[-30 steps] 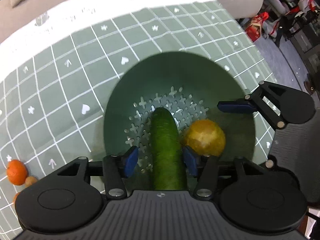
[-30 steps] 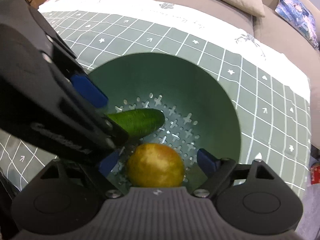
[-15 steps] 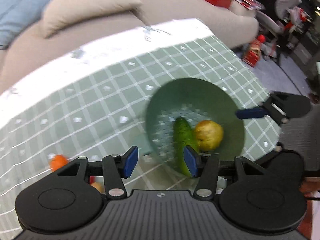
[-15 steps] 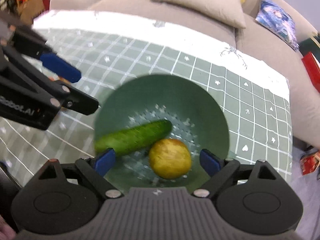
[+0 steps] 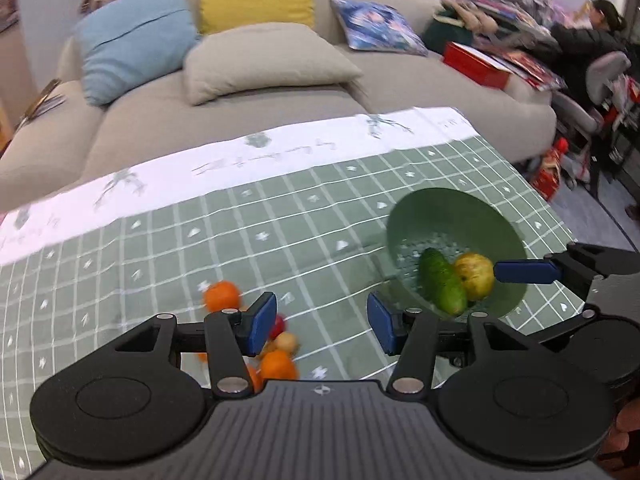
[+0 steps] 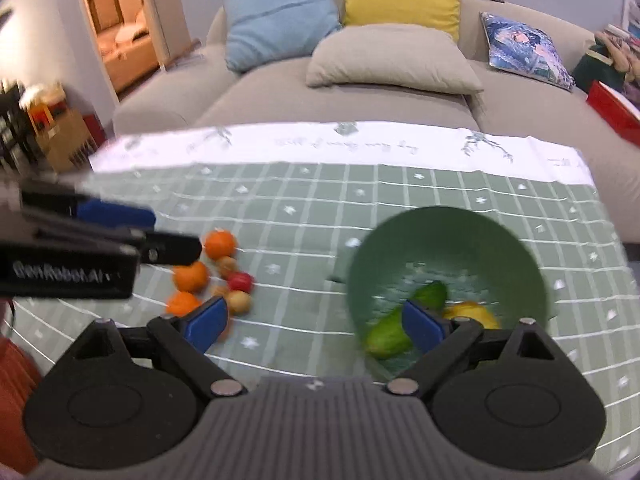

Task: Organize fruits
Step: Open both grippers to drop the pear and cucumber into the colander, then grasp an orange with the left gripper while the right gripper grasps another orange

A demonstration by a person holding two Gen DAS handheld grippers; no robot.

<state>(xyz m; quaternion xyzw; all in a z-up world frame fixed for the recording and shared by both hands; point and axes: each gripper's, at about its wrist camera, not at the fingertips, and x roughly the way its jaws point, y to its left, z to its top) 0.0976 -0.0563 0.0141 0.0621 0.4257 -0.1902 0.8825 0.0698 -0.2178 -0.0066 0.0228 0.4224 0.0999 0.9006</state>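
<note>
- Two pieces of produce lie in the green bowl (image 5: 460, 216): a cucumber (image 5: 442, 286) and a yellow-green apple (image 5: 476, 274), touching each other on the bowl's perforated bottom.
- From the right wrist view the cucumber (image 6: 404, 320) lies slanted, with the apple (image 6: 472, 314) partly hidden behind a blue pad.
- Several small fruits sit in a loose cluster on the cloth, well apart from the bowl: three oranges (image 6: 219, 243), a red fruit (image 6: 241, 281) and a few pale round ones (image 6: 239, 302).
- Left gripper (image 5: 322, 324): jaws parted with nothing between them, only the checked tablecloth (image 5: 280, 216) showing in the gap; it hangs above the cloth between the fruit cluster and the bowl.
- Right gripper (image 6: 316, 322): jaws are opening and stand wide, nothing held; it is lifted clear of the bowl (image 6: 448, 236), near the bowl's rim.
- Behind the table stands a grey sofa (image 6: 360, 92) with blue, yellow, beige and patterned cushions.
- At the far right of the left wrist view a person (image 5: 588, 40) sits by a cluttered area.
</note>
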